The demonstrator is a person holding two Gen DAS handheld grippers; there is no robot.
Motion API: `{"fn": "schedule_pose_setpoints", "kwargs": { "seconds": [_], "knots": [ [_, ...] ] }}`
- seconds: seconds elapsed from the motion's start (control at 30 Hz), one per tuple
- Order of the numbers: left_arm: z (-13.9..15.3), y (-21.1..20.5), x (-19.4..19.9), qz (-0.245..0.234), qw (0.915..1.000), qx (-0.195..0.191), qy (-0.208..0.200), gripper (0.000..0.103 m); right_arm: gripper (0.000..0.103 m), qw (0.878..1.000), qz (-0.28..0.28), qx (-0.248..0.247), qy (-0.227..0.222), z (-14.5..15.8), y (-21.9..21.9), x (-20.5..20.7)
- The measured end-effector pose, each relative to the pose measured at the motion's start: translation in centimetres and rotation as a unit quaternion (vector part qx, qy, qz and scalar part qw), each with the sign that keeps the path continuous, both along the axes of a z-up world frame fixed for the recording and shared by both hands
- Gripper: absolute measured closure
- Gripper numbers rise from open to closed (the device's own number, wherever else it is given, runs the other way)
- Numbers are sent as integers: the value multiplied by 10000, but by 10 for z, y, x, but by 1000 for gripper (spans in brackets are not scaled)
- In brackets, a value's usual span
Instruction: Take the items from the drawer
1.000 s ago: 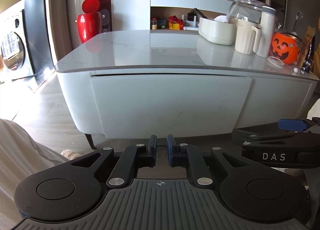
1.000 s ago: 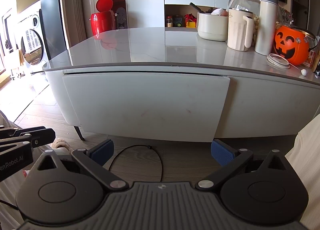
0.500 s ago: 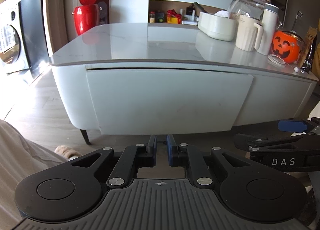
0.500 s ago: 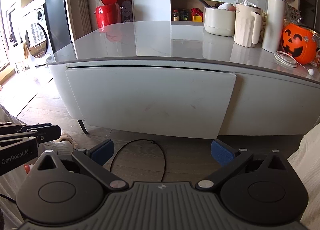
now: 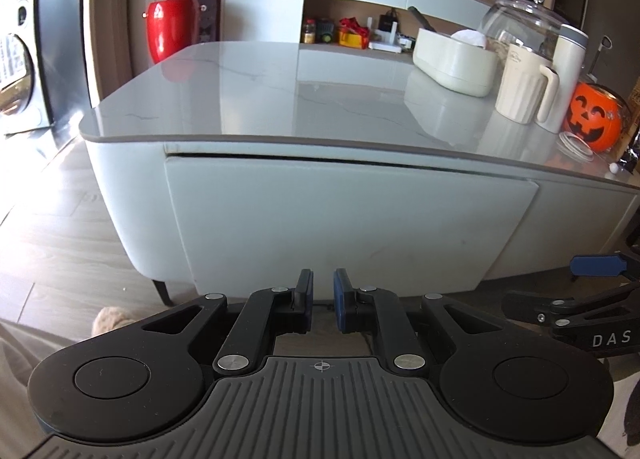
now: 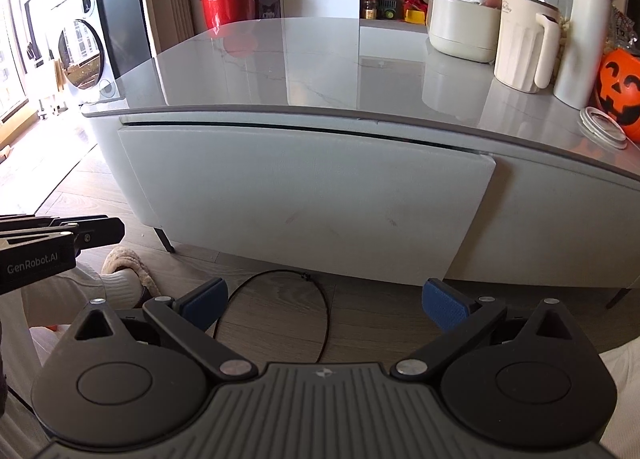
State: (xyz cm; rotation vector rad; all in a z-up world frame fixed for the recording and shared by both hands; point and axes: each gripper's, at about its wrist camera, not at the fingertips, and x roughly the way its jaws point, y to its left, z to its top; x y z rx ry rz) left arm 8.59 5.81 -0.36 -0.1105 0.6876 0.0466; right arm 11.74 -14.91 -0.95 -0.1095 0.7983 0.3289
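Drawer (image 6: 304, 203) looks stiff, smooth, handleless; I'd hook its top gap. My right gripper (image 6: 324, 301) is wide, my left gripper (image 5: 322, 301) nearly closed, both empty.

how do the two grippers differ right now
The left gripper has its blue pads nearly together, gripping nothing; the right gripper is spread wide. The left sits centred before the closed drawer front, the right nearer that panel's right end. Both are low and off it.
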Motion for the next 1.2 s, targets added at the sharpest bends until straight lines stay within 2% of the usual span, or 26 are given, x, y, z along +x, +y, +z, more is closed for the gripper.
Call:
{"fn": "schedule_pose_setpoints", "kwargs": {
  "seconds": [0.1, 0.23, 0.37, 0.43, 0.47, 0.53, 0.57, 0.6, 0.7, 0.83, 1.0, 1.13, 1.2],
  "knots": [
    [15, 18, 16, 66, 9997, 213, -123, 90, 0, 9999, 98, -14, -84, 8, -1, 19],
    [40, 41, 48, -261, 9972, 556, -434, 89, 0, 9991, 217, -189, -298, 16, -5, 46],
    [49, 78, 75, -249, 9954, 325, -861, 88, 0, 9962, 583, -453, -461, 15, -8, 78],
    [41, 96, 76, -72, 9920, 317, -1217, 88, 0, 9945, 792, -489, -480, 9, -12, 95],
    [33, 107, 76, 127, 9916, 268, -1257, 88, 0, 9933, 901, -518, -504, 4, -14, 101],
    [22, 130, 81, 602, 9948, -262, -784, 87, 0, 9906, 924, -670, -753, -8, -19, 107],
    [17, 141, 80, 643, 9936, -625, -689, 87, 0, 9910, 755, -674, -878, -15, -23, 108],
    [14, 147, 78, 631, 9928, -769, -671, 87, 0, 9926, 586, -603, -881, -22, -27, 109],
    [12, 146, 78, 508, 9959, -465, -588, 87, 0, 9973, 349, -424, -497, -32, -36, 116],
    [5, 134, 85, 328, 9986, -133, -399, 87, 0, 9969, 191, -312, -702, -24, -41, 117],
    [-1, 142, 99, 412, 9986, -306, -151, 87, 0, 9981, -17, -95, -607, -19, -47, 129],
    [-8, 148, 100, 243, 9994, -152, -190, 86, 0, 9986, -73, -162, -498, -26, -49, 133],
    [-12, 158, 98, 460, 9978, -475, -44, 86, 0, 9987, -93, -154, -477, -26, -51, 135]
  ]
}}
